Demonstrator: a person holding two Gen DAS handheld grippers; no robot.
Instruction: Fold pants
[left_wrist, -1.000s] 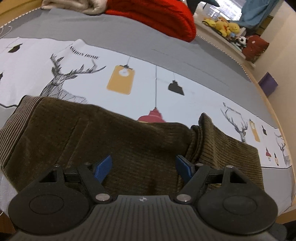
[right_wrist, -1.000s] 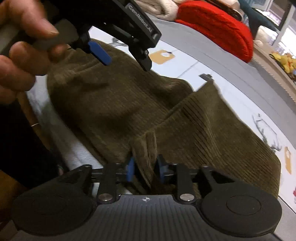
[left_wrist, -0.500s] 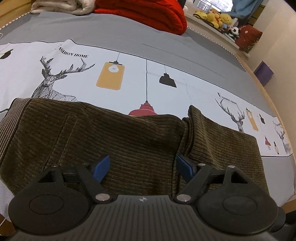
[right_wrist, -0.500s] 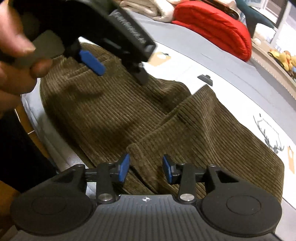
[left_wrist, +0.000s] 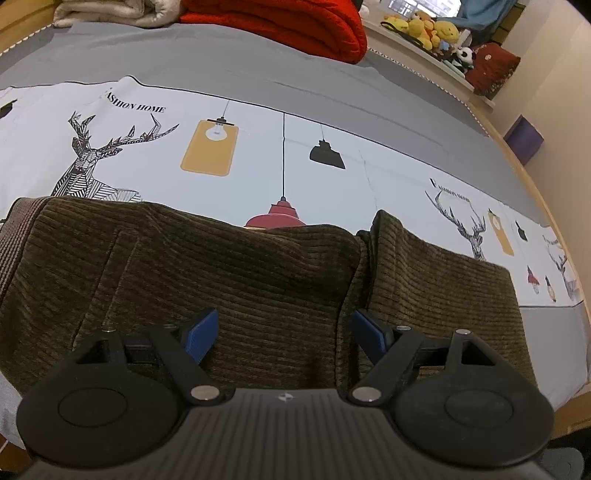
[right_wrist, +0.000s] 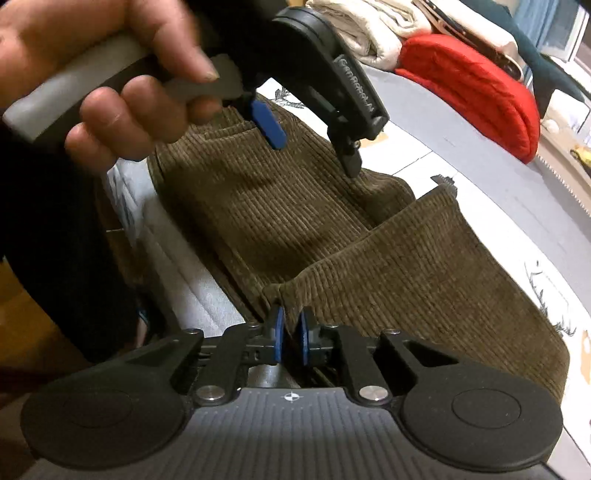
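Observation:
Brown corduroy pants (left_wrist: 258, 273) lie folded on the bed near its front edge, with a striped waistband at the left. My left gripper (left_wrist: 284, 334) is open and empty, hovering just above the middle of the pants. In the right wrist view the left gripper (right_wrist: 314, 144) shows above the pants (right_wrist: 406, 273), held by a hand. My right gripper (right_wrist: 290, 338) is shut on a bunched edge of the pants at the near side.
The bed sheet (left_wrist: 258, 147) is grey and white with deer and lamp prints. A red blanket (left_wrist: 295, 26) and a cream blanket (left_wrist: 110, 11) lie at the far end. Plush toys (left_wrist: 432, 29) sit on a shelf. A purple box (left_wrist: 524, 138) stands at the right.
My right gripper opened half a second ago and has now closed again on the near edge of the pants. My left gripper stayed open and rose slightly over the pants.

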